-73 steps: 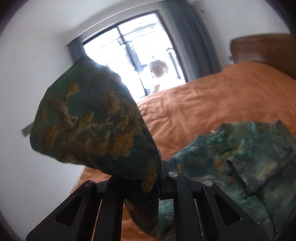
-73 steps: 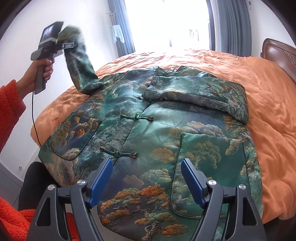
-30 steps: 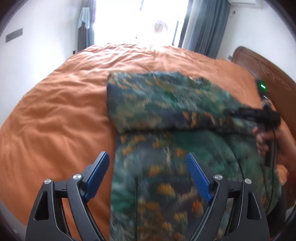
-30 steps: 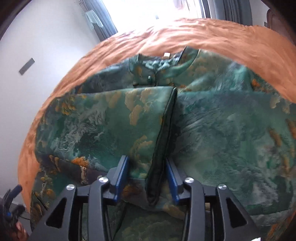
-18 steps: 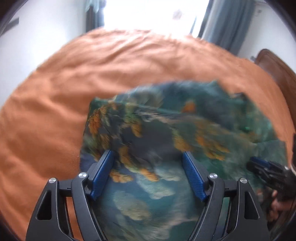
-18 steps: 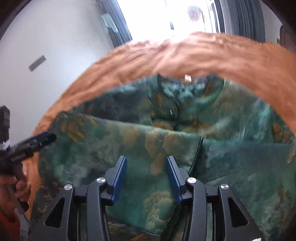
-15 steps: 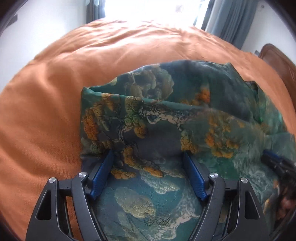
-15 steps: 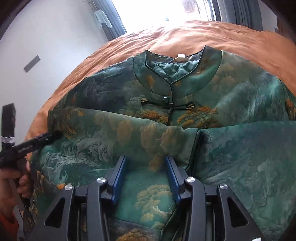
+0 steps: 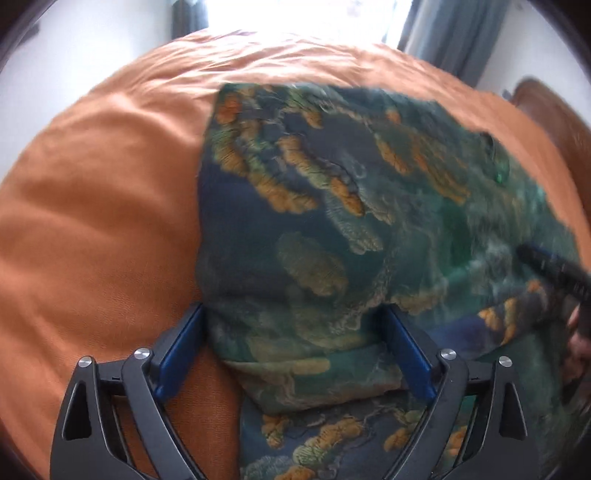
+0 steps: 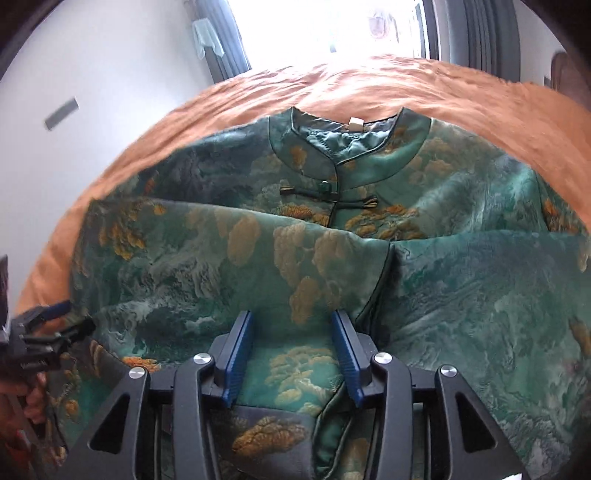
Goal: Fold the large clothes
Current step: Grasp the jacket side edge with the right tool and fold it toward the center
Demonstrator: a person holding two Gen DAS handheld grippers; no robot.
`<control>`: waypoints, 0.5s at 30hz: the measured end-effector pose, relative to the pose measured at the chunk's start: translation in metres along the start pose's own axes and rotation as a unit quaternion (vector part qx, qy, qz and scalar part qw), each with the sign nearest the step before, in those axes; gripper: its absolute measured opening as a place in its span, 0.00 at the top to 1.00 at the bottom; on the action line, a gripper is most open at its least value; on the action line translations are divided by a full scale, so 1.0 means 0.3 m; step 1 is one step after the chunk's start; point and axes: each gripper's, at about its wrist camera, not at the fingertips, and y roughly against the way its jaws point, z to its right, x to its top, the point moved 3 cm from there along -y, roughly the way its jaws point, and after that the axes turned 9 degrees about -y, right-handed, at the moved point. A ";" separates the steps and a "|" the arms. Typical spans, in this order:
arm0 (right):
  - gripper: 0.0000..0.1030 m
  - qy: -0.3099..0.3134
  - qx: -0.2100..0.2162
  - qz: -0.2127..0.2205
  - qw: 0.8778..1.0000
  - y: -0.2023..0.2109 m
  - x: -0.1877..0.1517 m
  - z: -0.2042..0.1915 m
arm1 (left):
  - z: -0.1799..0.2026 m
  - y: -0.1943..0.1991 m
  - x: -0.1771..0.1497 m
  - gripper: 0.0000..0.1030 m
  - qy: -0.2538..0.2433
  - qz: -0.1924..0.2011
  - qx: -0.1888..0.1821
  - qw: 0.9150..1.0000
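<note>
A green quilted jacket (image 10: 461,295) with gold cloud patterns lies face up on the bed, collar (image 10: 351,147) at the far side. Both sleeves are folded across its chest. My right gripper (image 10: 291,354) is shut on the cuff end of the left sleeve (image 10: 221,251), and fabric fills the gap between its blue pads. My left gripper (image 9: 295,350) points down over the folded sleeve (image 9: 314,221) at the jacket's left edge. Its jaws are opening with the sleeve between them. The right gripper (image 9: 546,266) shows blurred at the right edge of the left wrist view.
An orange bedspread (image 9: 92,221) covers the bed around the jacket. A bright window with grey curtains (image 10: 480,29) stands beyond it, and a wooden headboard (image 9: 554,107) on the right. A hand (image 10: 29,398) holds the left gripper (image 10: 48,332) at the jacket's left side.
The left gripper carried the raised sleeve across the jacket, then came down close over it and its jaws widened. The right gripper kept its hold and sank slightly.
</note>
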 end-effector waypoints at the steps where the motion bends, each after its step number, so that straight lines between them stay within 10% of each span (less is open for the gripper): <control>1: 0.57 0.004 -0.006 -0.001 1.000 0.019 0.001 -0.009 | -0.004 0.038 -0.006 0.13 0.011 0.010 -0.012 1.000; 9: 0.27 0.029 -0.008 0.056 0.998 0.360 -0.168 0.046 | 0.055 0.377 -0.240 0.09 -0.057 0.057 -0.003 0.997; 15: 0.27 0.028 -0.063 0.074 0.995 0.584 -0.419 0.240 | 0.059 0.486 -0.458 0.09 -0.059 0.049 0.007 0.997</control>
